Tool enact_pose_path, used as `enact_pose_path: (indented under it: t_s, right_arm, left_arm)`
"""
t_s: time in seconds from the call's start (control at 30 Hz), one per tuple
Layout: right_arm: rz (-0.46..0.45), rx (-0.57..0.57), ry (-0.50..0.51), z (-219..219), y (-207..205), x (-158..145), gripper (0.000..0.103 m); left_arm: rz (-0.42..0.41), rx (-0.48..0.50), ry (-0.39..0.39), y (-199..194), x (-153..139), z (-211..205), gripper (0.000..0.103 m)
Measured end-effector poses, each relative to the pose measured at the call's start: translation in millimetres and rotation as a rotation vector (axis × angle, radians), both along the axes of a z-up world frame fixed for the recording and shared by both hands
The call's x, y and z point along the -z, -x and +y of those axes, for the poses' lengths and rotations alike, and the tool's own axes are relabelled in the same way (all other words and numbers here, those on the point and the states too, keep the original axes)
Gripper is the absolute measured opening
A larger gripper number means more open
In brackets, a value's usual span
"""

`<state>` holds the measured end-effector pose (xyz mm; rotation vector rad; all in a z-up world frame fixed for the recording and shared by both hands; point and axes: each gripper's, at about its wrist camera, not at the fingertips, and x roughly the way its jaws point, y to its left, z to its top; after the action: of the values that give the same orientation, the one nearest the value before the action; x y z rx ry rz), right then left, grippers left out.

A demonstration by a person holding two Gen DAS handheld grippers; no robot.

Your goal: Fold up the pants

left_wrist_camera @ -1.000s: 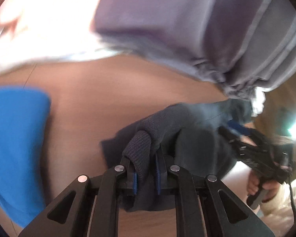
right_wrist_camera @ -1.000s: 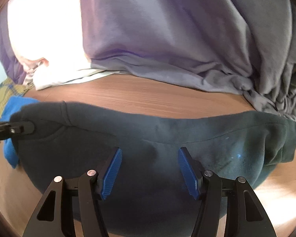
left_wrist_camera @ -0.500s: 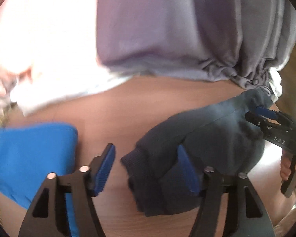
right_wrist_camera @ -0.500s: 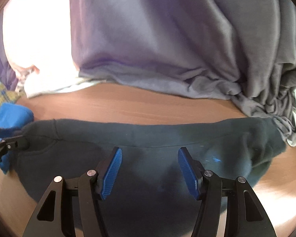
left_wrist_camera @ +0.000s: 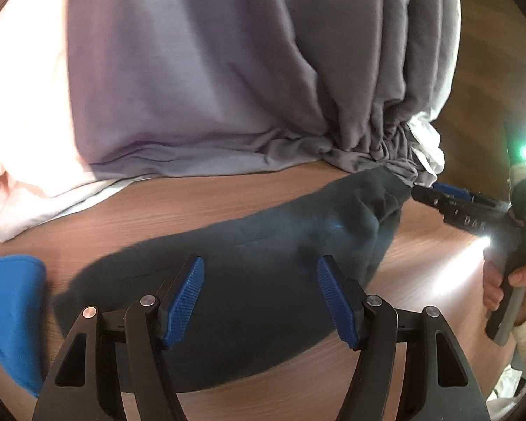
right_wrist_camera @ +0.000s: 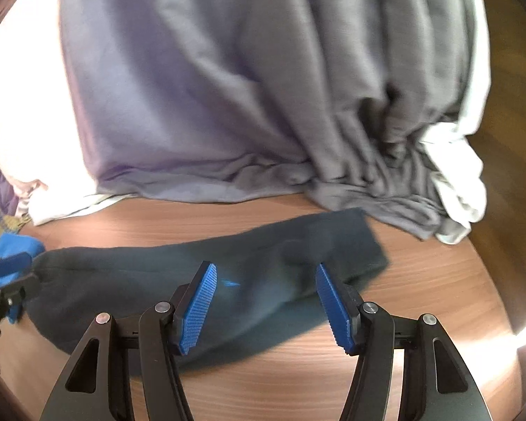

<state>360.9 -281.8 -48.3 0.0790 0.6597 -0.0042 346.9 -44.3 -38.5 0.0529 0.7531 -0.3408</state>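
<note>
The dark grey-blue pants (left_wrist_camera: 263, 245) lie folded in a long flat band on the wooden table (left_wrist_camera: 193, 196). They also show in the right wrist view (right_wrist_camera: 150, 273). My left gripper (left_wrist_camera: 261, 298) hangs open and empty just above the band's middle. My right gripper (right_wrist_camera: 264, 305) is open and empty above the band's right part. In the left wrist view the right gripper (left_wrist_camera: 438, 200) appears at the band's right end. In the right wrist view the left gripper (right_wrist_camera: 10, 280) sits at the band's left end.
A big pile of grey and lilac cloth (left_wrist_camera: 263, 70) with white cloth (right_wrist_camera: 456, 175) fills the back of the table. A blue folded cloth (left_wrist_camera: 10, 308) lies at the left. The table's edge curves at the right (right_wrist_camera: 491, 280).
My left gripper let go of the pants' end and opened. The bunched end now lies flat. Both grippers have drawn back from the pants a little.
</note>
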Motion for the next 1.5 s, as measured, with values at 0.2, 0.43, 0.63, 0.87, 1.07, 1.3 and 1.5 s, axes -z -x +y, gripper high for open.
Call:
enact_pose_path:
  t_s: [0.2, 0.43, 0.63, 0.87, 1.07, 1.3, 1.5]
  right_arm:
    - [0.022, 0.021, -0.038, -57.7, -4.0, 10.8, 0.060]
    - [0.069, 0.025, -0.126, -105.4, -24.8, 35.4, 0.058]
    - [0.133, -0.003, -0.266, -124.1, -50.2, 61.8, 0.049]
    - [0.178, -0.020, -0.389, -125.3, -70.1, 85.9, 0.046]
    - [0.167, -0.026, -0.421, -130.4, -75.0, 90.3, 0.010]
    - [0.062, 0.023, -0.369, -152.0, -60.6, 61.1, 0.007]
    - [0.146, 0.066, -0.337, -159.9, -65.9, 77.8, 0.007]
  left_arm:
    - [0.002, 0.021, -0.042, 5.0, 19.6, -64.5, 0.066]
    - [0.039, 0.003, -0.126, -0.2, 50.2, -108.5, 0.066]
    - [0.085, -0.040, -0.163, -10.4, 70.5, -115.9, 0.066]
    - [0.104, -0.052, -0.203, -14.7, 83.0, -122.1, 0.066]
    - [0.133, -0.049, -0.205, -18.9, 85.3, -124.9, 0.066]
    - [0.190, -0.030, -0.156, -15.9, 79.9, -128.6, 0.067]
    - [0.225, -0.008, -0.167, -14.6, 86.6, -132.7, 0.067]
